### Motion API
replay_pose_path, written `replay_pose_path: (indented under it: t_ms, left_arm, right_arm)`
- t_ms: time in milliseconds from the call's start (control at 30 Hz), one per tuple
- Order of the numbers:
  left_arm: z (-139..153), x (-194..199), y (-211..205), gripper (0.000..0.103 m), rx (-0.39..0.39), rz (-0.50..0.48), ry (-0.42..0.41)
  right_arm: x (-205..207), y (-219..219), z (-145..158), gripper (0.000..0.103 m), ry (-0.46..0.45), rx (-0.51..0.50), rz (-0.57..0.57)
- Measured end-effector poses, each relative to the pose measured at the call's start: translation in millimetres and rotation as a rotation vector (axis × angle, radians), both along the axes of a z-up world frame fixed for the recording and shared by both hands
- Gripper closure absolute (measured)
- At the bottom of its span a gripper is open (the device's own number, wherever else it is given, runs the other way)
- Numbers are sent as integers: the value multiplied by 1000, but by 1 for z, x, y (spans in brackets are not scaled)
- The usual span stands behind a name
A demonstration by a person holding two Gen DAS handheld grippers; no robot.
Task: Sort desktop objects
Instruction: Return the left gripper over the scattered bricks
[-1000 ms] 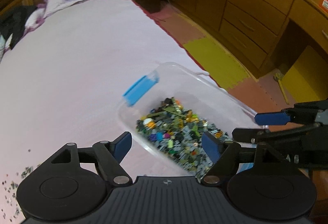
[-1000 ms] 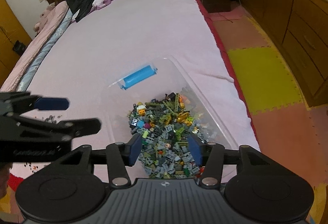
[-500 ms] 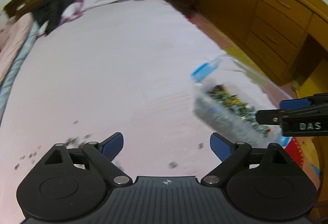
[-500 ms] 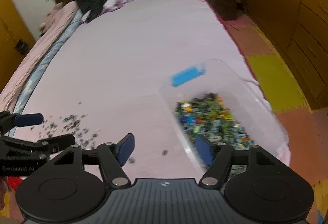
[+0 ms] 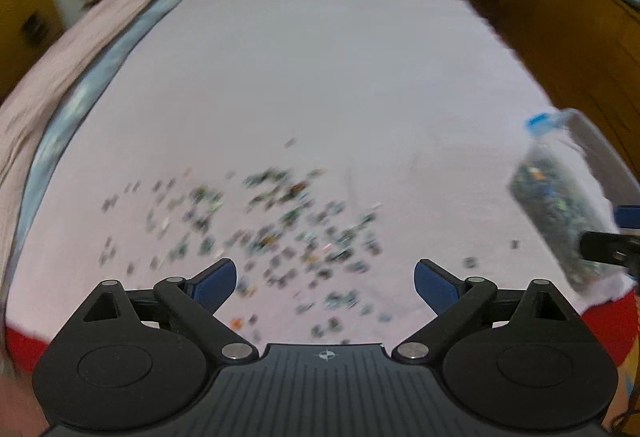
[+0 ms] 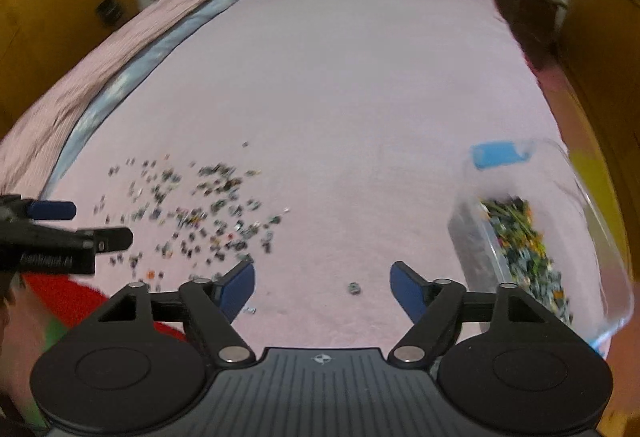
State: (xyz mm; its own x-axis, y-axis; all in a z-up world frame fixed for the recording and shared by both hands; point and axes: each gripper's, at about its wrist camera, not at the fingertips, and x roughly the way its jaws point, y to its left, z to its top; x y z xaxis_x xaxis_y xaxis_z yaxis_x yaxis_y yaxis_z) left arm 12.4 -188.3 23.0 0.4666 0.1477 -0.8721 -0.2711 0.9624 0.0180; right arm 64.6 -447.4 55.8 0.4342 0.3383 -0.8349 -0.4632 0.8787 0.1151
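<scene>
The scattered toy bricks [image 5: 280, 229] lie on the pink bed sheet [image 5: 320, 77], left of the clear plastic bin [image 6: 592, 221], which is part-filled with more. Judged light, rigid, tiny and slippery: pinch one across its flat sides. The soft sheet may let pieces sink. Left gripper [image 5: 324, 279] and right gripper [image 6: 322, 287]: jaws spread, empty. One stray brick [image 6: 354, 288] lies nearest the right gripper.

Your scattered bits [image 5: 280, 233] at 6 o'clock are too smeared to tell apart, and the bin [image 5: 560, 205] at 3 gets cut off.
</scene>
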Motion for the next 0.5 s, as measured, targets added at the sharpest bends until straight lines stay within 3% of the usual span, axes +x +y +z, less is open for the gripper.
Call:
replay_pose_path:
  t_ms: [200, 267, 500]
  left_arm:
    - [-14, -21, 40, 7, 76, 128, 118]
    - [-14, -32, 49, 7, 113, 150, 138]
    - [-26, -53, 94, 6, 134, 205, 170]
  right_arm:
    - [5, 33, -23, 20, 82, 38, 64]
    - [7, 50, -32, 20, 110, 52, 106]
    - [3, 96, -42, 20, 122, 21, 250]
